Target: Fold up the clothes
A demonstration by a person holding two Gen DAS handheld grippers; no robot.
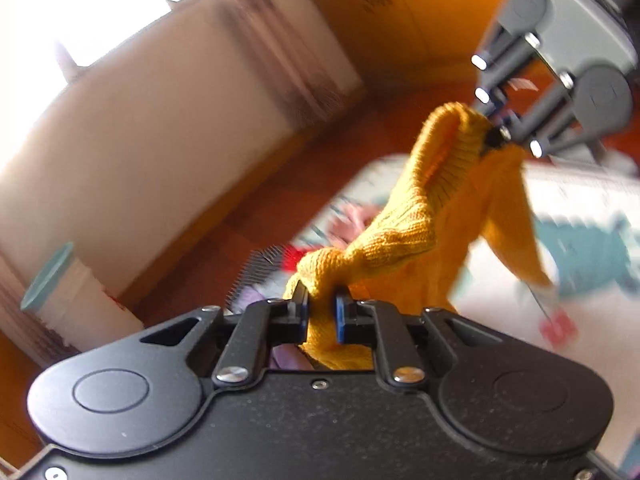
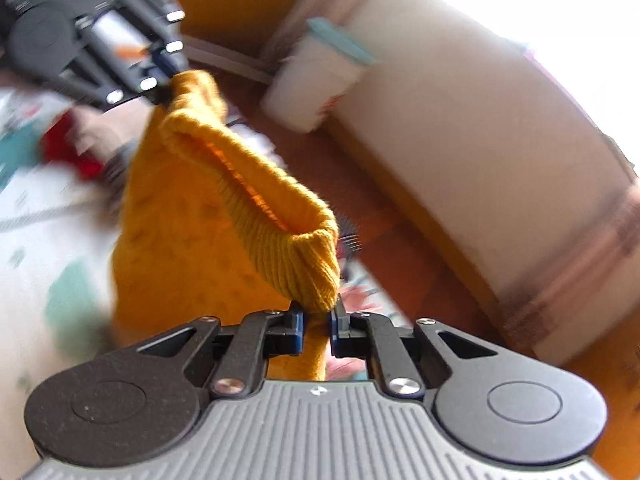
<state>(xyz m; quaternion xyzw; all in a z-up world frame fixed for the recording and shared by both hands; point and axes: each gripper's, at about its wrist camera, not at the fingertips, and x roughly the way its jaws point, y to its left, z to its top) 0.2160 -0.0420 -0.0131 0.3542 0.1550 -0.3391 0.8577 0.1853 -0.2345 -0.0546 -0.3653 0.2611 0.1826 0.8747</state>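
Two black linkage grippers are seen, the left gripper [image 1: 322, 312] on a speckled black body and the right gripper [image 2: 318, 322] on a ribbed grey one, each with blue pads and silver screws.

A lived-in room of a home, likely a bedroom or living room. A reddish wooden floor [image 1: 256, 200] runs under a pale wall [image 1: 168, 120], with bright daylight at ten o'clock in the left wrist view and a white bin [image 2: 316, 80] with a teal lid standing against the wall at twelve o'clock in the right wrist view. A white sheet [image 1: 592, 208] printed with teal and pink shapes covers a soft surface at three o'clock, with loose clothes [image 2: 76, 152] lying on it.
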